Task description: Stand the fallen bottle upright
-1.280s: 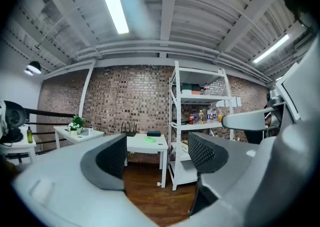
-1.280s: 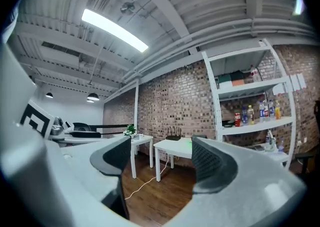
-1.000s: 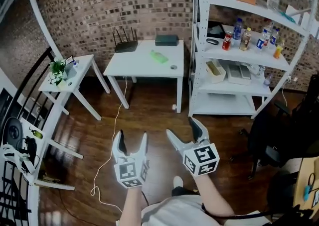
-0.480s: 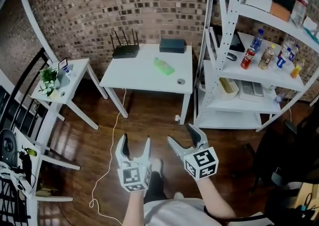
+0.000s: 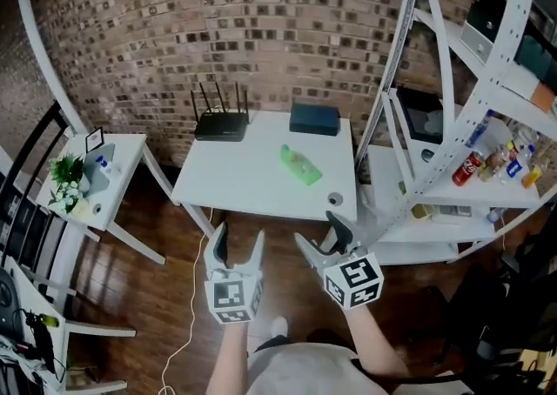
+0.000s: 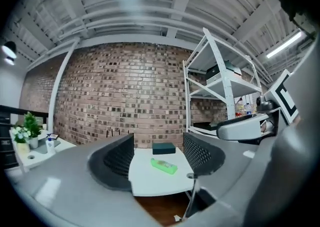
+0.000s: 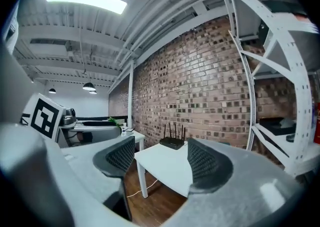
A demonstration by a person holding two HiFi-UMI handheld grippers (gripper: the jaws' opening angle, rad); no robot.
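0 steps are completed: the green bottle (image 5: 300, 165) lies on its side on the white table (image 5: 235, 184), untouched. The left gripper (image 5: 238, 241) is held apart and empty; the jaws of the right gripper (image 5: 319, 232) are closing with nothing between them. Approach, grasp and uprighting remain

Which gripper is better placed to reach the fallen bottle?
Probably the left gripper: its open fingers frame the green bottle ahead. The right gripper, fingers closing empty, faces the router.
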